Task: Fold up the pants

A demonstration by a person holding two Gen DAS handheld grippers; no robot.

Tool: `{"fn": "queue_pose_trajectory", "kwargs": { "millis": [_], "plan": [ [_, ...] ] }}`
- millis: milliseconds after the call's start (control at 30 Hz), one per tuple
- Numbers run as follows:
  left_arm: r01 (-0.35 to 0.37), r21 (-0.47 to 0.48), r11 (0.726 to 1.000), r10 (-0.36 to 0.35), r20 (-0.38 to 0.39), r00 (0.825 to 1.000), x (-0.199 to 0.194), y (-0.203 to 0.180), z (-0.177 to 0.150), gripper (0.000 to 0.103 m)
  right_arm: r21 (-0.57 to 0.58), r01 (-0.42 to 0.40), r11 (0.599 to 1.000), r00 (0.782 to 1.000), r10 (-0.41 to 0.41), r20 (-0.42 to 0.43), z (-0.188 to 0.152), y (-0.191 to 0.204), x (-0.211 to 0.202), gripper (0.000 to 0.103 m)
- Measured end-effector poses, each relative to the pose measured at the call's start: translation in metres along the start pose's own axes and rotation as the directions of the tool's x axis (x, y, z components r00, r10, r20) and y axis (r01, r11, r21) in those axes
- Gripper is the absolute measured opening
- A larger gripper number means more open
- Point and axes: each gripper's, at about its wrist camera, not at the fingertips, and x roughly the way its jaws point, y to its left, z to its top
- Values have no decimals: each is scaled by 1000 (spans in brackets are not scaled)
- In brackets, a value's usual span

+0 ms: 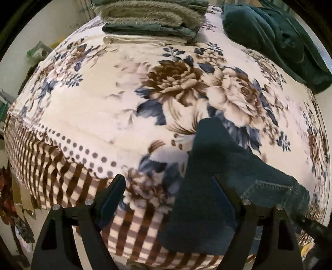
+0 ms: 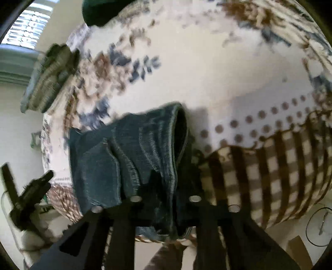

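Pants [image 2: 128, 157], no readable label.

Dark blue denim pants [image 1: 209, 187] with paler stitching along the seams and pocket (faded streaks in the right wrist view [image 2: 132, 157]). Cream blanket [image 1: 99, 108] printed with brown and beige peonies and slate-blue leaves, edged by a row of mauve-grey dots and a brown-and-cream check border. Deep teal plush throw [image 1: 276, 39] at the far corner. Grey-green fuzzy folded stack [image 1: 151, 18] over a cream layer. Black grippers, left [image 1: 170, 195] and right [image 2: 164, 199], with silver pins.
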Motion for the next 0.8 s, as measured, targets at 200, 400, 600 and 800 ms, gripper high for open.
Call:
{"fn": "queue_pose_trajectory", "kwargs": {
  "millis": [200, 400, 600, 800],
  "plan": [
    [130, -39, 991, -132, -79, 988, 25, -7, 17, 82, 10, 75, 997, 992, -75, 99, 23, -27, -49, 12],
    [239, -73, 968, -248, -162, 955, 60, -41, 33, 82, 86, 101, 991, 995, -102, 3, 36, -77, -29, 14],
    [322, -122, 939, -343, -244, 907, 106, -65, 48, 82, 103, 120, 987, 993, -121, 0, 26, -92, -10, 16],
    [352, -159, 922, -384, -281, 879, 133, -49, 52, 70, 144, 140, 980, 990, -138, -21, 24, -106, 3, 38]
  ]
}}
